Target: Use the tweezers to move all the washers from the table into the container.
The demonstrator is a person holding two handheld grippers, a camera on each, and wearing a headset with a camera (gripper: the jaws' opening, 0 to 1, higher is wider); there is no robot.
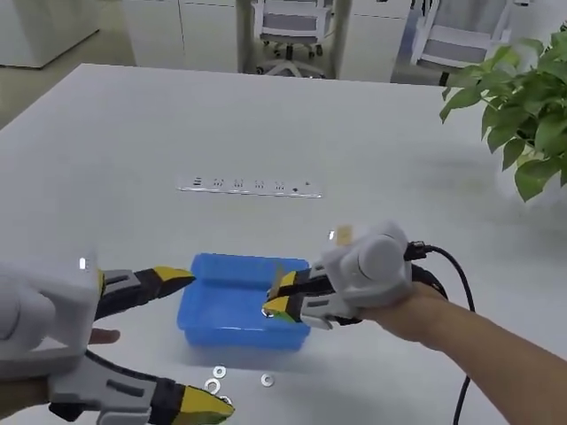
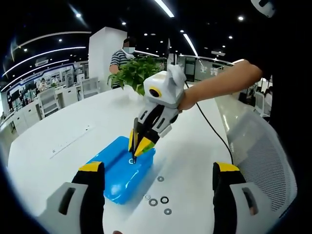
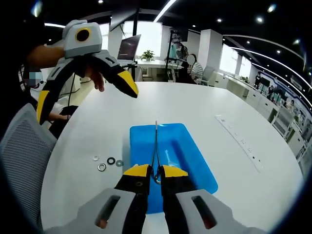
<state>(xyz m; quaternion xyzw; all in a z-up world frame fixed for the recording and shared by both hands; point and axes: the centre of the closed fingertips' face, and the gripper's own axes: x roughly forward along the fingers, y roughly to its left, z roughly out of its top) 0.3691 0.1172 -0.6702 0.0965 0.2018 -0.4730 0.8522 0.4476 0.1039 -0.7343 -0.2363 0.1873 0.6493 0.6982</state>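
Head view: one blue rectangular plastic container sits on the white table, with three flat metal washers loose just before it. Left gripper view: the left gripper has its jaws spread wide, holding nothing, and five washers lie beside the container. Right gripper view: the right gripper pinches one thin metal tweezers over the container.

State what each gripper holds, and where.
Right gripper grips the tweezers near their back end, tips pointing out; left gripper is open and holds nothing.
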